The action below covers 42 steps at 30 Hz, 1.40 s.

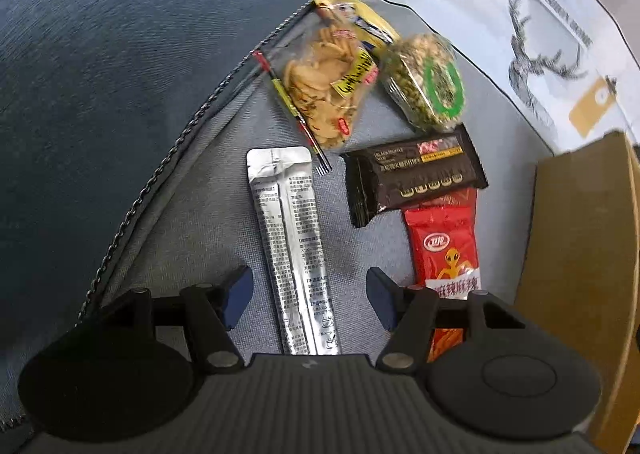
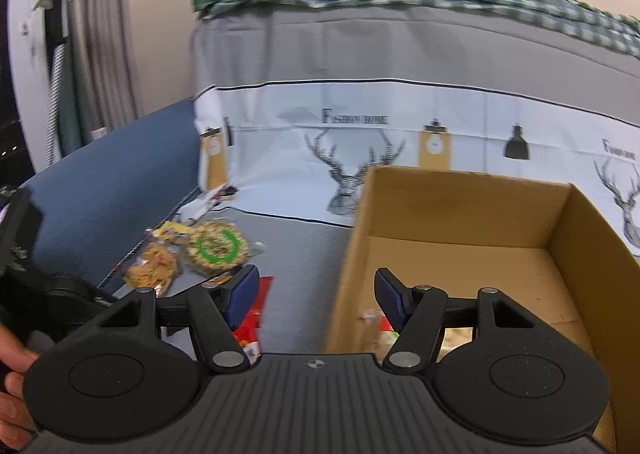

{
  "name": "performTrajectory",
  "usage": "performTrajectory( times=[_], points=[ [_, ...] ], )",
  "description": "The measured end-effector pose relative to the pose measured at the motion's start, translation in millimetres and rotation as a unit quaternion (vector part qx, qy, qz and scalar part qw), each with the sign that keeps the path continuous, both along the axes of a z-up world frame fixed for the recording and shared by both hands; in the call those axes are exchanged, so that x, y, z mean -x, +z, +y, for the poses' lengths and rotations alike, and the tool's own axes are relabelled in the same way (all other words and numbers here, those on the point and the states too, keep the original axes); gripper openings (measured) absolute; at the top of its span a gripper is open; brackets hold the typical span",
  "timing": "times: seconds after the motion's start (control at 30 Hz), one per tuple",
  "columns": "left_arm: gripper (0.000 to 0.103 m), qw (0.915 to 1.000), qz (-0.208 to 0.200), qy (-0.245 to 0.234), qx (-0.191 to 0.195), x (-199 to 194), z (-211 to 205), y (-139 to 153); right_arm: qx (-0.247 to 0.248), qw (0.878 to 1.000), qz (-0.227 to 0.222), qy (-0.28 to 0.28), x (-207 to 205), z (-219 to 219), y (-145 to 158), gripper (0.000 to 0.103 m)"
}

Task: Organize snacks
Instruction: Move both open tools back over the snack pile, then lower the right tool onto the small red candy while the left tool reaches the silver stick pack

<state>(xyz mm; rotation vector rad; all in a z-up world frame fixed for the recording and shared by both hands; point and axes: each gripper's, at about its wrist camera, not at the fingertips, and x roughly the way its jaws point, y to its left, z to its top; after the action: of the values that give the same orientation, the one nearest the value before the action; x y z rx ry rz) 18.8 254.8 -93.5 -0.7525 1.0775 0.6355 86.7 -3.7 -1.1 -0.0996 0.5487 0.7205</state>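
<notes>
My left gripper point(image 1: 310, 296) is open and empty above a long silver sachet point(image 1: 290, 246) that lies between its fingers on the grey cloth. Beyond it lie a clear bag of yellow chips point(image 1: 326, 92), a round green-labelled snack point(image 1: 426, 84), a black bar packet point(image 1: 414, 178) and a red packet point(image 1: 446, 250). My right gripper point(image 2: 316, 296) is open and empty over the left wall of a cardboard box point(image 2: 560, 254). A snack packet point(image 2: 380, 324) shows low inside the box. The round snack point(image 2: 218, 248), the chips point(image 2: 154, 268) and the red packet point(image 2: 250, 328) also show in the right wrist view.
The box wall point(image 1: 576, 254) stands right of the snacks. A dark blue surface point(image 1: 100, 74) lies to the left past a zipper edge. A white cloth with deer prints point(image 2: 360, 162) hangs behind. A hand point(image 2: 12, 386) holds the left gripper at the left edge.
</notes>
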Motion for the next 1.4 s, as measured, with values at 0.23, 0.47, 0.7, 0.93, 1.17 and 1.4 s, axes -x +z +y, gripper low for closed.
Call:
performTrajectory(
  times=[0.23,0.47,0.7,0.93,1.17,1.4],
  points=[
    [0.023,0.9992,-0.006,-0.031,-0.025,-2.8,-2.7,2.3,0.007,0.998,-0.036,0.054,27.7,20.5,5.8,0.066],
    [0.021,0.9955,-0.02,-0.069,-0.061,-6.4,-7.0,14.0,0.026,0.994,-0.009,0.107,49.8,49.2,-10.7,0.065],
    [0.022,0.9961,-0.02,-0.075,-0.043,1.7,2.4,9.4,0.092,0.99,0.025,0.102,54.0,83.1,-44.4,0.065],
    [0.022,0.9952,-0.019,-0.091,-0.032,6.6,3.2,5.5,0.145,0.986,0.058,0.061,41.0,105.2,-73.7,0.066],
    [0.023,0.9947,-0.022,-0.098,-0.024,9.4,4.6,4.3,0.161,0.982,0.094,0.038,26.8,108.9,-93.2,0.071],
    [0.023,0.9945,-0.023,-0.1,-0.022,9.1,3.8,4.5,0.157,0.976,0.127,0.084,31.7,110.5,-100.7,0.077]
  ],
)
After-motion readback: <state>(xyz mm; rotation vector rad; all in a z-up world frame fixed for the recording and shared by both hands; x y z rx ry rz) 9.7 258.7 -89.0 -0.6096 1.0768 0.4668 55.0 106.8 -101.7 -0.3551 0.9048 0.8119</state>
